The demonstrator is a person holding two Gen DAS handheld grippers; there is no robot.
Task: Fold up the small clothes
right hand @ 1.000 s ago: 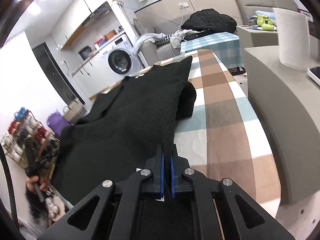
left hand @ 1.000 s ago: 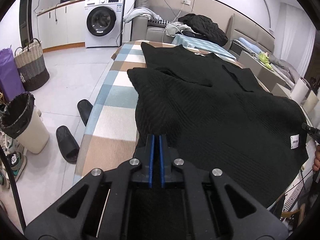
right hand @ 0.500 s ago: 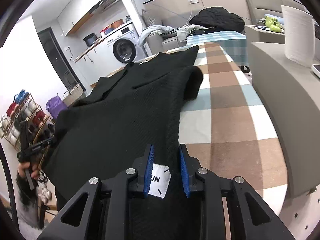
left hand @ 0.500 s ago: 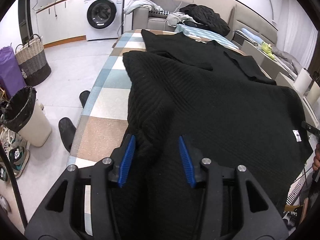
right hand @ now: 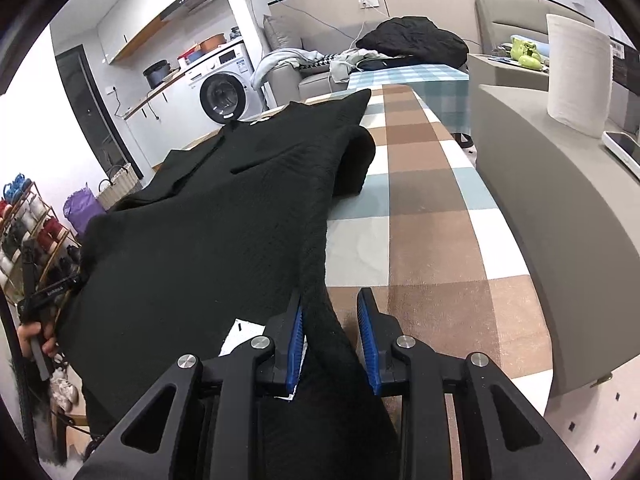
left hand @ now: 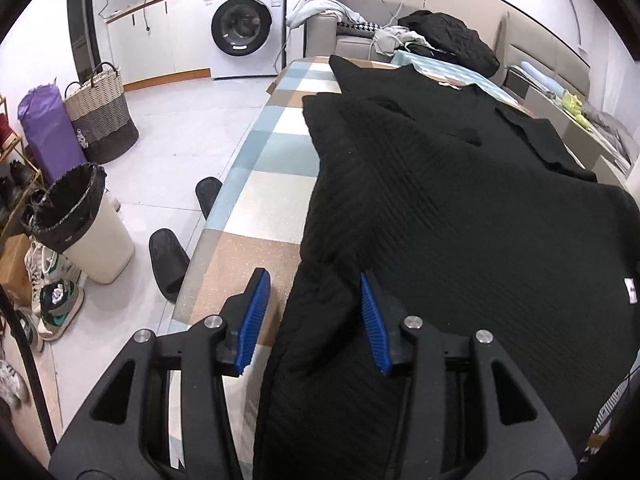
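Both grippers tilt down over the near edge of the table, low in their frames. The left gripper (left hand: 314, 312) has let go: its blue ribbed pads (left hand: 254, 316) stand apart, with a fold of the black knit sweater (left hand: 460, 220) lying loose between them, brushing only the right-hand pad. The right gripper (right hand: 330, 338) is likewise released, jaws spread around the sweater's hem; the cloth leans on the left pad and leaves a gap to the other. A white label (right hand: 240, 334) peeks out beside it. At the left edge of the right wrist view a hand (right hand: 34, 338) grips the other gripper's handle.

The sweater sprawls across most of the table, ribbed and matte, one sleeve rolled into a soft hump (right hand: 354, 164) at the centre of that view. It lies on a checked tablecloth (right hand: 432, 216) of brown, pale blue and white squares.

In the left wrist view, upper centre, stands a white washing machine (left hand: 244, 28); at left, a woven laundry basket (left hand: 102, 120), a lined waste bin (left hand: 86, 224) and black slippers (left hand: 168, 262) on the pale floor. A paper towel roll (right hand: 578, 72) sits on a grey ledge, upper right of the right wrist view.
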